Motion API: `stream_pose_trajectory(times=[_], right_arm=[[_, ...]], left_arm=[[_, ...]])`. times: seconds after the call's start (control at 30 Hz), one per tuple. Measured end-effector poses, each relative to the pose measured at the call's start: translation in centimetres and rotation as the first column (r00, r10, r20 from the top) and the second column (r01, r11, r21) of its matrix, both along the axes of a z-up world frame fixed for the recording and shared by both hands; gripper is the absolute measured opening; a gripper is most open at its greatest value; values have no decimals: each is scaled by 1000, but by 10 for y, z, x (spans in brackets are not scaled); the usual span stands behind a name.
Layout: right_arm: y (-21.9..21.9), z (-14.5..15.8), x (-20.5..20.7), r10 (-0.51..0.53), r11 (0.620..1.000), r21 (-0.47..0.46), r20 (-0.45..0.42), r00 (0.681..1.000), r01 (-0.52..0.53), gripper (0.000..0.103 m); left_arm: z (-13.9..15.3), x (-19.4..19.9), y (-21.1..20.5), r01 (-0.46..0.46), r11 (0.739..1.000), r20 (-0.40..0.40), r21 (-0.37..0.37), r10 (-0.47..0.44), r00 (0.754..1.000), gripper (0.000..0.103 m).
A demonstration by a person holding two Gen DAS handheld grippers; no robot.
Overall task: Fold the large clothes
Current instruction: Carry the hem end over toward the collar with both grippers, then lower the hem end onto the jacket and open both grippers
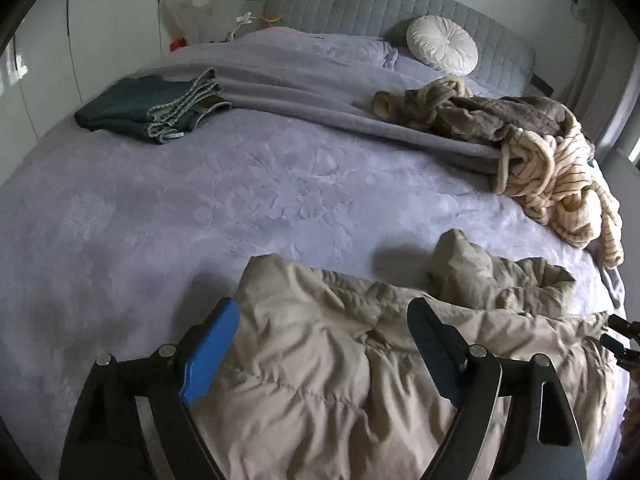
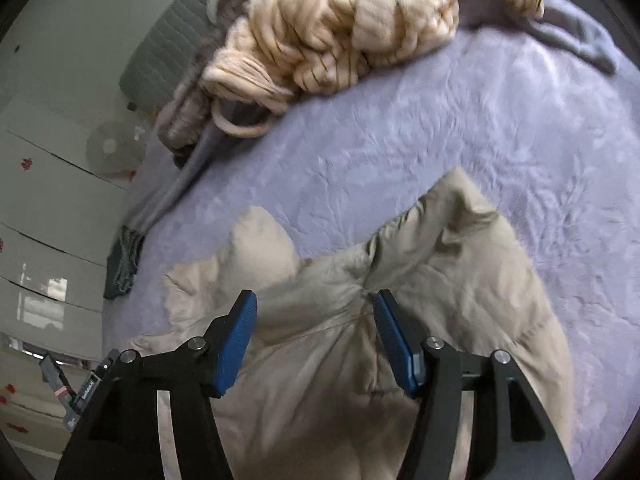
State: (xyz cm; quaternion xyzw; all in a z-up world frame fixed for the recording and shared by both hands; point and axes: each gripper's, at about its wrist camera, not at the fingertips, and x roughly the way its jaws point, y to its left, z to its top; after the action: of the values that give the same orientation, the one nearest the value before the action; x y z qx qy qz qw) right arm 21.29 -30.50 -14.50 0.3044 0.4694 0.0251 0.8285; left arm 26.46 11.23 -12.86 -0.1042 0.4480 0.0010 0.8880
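A beige quilted jacket (image 1: 340,360) lies crumpled on the near part of the lilac bed cover (image 1: 200,200). It also shows in the right wrist view (image 2: 340,360). My left gripper (image 1: 322,308) is open, jaws wide apart, just above the jacket's left part. My right gripper (image 2: 314,300) is open above a gathered fold of the jacket. The right gripper also shows at the right edge of the left wrist view (image 1: 618,336). Neither gripper holds cloth.
Folded dark jeans and a teal garment (image 1: 152,106) lie at the far left of the bed. A heap of brown and cream striped clothes (image 1: 532,152) sits at the right on a grey blanket (image 1: 320,92). A round white cushion (image 1: 442,48) leans on the grey headboard (image 1: 380,4).
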Motion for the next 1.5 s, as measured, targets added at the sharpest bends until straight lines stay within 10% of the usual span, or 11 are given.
stream_pose_trajectory(times=[0.07, 0.13, 0.3, 0.47, 0.83, 1.1, 1.5], right_arm=[[13, 8, -3, 43, 999, -22, 5, 999, -42, 25], [37, 10, -4, 137, 990, -47, 6, 991, -136, 8], [102, -14, 1, 305, 949, -85, 4, 952, -304, 8], [118, -60, 19, 310, 943, -116, -44, 950, -313, 0], [73, -47, 39, 311, 934, -162, -59, 948, -317, 0], [-36, -47, 21, 21, 964, -260, -99, 995, -46, 0], [-44, -81, 48, -30, 964, -266, -133, 991, -6, 0]], left_arm=[[2, -5, -12, 70, 995, -3, -68, -70, 998, 61], [-2, -9, -38, 169, 978, -17, -125, -173, 985, 45], [-33, -18, -118, 335, 939, -29, -77, -338, 941, 39], [-70, 1, -142, 296, 955, -60, -5, -295, 954, 39], [-62, 23, -89, 225, 971, -67, 77, -220, 973, 39], [-91, 49, 1, 15, 992, -109, 124, -2, 994, 39], [-112, 68, -10, -7, 986, -130, 169, 30, 991, 41]])
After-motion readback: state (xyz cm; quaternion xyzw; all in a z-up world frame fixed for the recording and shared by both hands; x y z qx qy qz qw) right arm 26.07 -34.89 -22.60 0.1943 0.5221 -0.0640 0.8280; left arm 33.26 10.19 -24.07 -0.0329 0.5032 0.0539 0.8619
